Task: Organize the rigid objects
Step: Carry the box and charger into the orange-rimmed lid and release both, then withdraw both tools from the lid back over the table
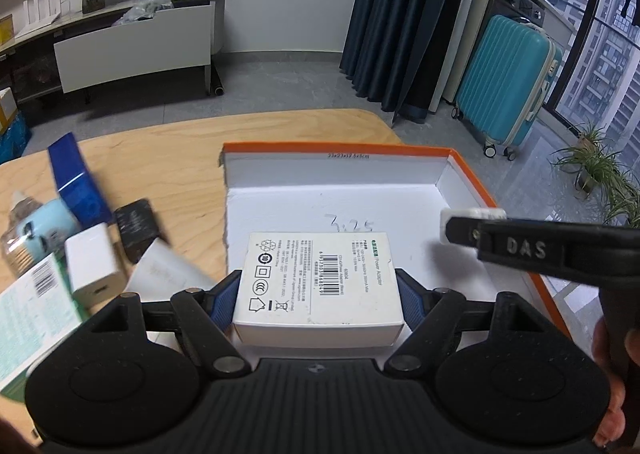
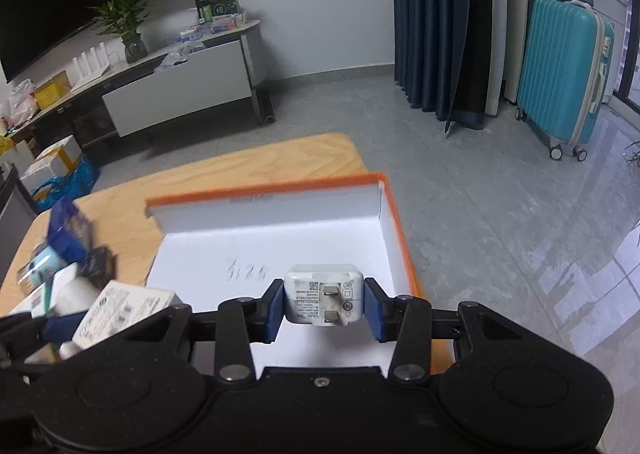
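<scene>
Grey tiled floor (image 2: 460, 181) filled the upper and right of frame, with a teal suitcase (image 2: 564, 73) at upper right. The wooden table (image 1: 160, 157) ended in a rounded edge at centre frame. An orange-rimmed tray (image 1: 468, 165) sat on it, its white floor mostly bare. Loose items crowded lower left. The left gripper (image 1: 319, 290) clamped a white adapter box (image 1: 318, 282) over the tray; the right gripper (image 2: 325, 304) pinched a white plug charger (image 2: 324, 300) narrowly.

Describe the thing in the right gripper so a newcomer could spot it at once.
Find the orange-rimmed box on the wooden table. Above its white floor, the right gripper clamps a small white plug adapter. Its two metal prongs face the camera, unlike the boxed adapter in the left gripper.
</scene>
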`<move>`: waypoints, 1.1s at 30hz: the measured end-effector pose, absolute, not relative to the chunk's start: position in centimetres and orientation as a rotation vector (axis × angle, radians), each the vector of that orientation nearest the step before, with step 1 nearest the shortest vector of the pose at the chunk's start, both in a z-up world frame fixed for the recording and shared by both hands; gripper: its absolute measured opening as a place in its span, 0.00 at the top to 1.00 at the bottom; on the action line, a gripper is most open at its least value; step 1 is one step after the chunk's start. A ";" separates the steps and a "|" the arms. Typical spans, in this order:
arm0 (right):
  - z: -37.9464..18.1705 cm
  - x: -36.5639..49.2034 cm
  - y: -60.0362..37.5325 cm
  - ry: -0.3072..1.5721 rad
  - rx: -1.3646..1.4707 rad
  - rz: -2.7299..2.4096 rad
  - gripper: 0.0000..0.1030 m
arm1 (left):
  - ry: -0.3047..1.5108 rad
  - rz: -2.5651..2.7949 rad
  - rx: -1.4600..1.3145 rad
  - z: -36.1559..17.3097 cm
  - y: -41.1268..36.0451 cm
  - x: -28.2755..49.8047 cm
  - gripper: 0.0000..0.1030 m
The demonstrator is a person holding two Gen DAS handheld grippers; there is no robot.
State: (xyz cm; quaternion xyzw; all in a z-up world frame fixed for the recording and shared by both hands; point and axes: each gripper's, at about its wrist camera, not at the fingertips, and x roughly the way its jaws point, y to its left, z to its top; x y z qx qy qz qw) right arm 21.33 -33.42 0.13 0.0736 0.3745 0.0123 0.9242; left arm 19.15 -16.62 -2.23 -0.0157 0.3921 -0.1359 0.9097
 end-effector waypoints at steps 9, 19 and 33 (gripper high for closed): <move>2.0 20.2 -35.1 0.663 0.189 0.000 0.36 | 0.802 -0.353 -0.097 -1.8 -18.0 20.3 0.09; 3.5 14.9 -34.7 0.652 0.195 0.002 0.28 | 0.835 -0.274 -0.058 -0.6 -16.0 17.7 0.02; 4.4 10.8 -31.7 0.659 0.188 0.042 0.23 | 0.816 -0.184 -0.038 1.4 -12.8 14.0 0.00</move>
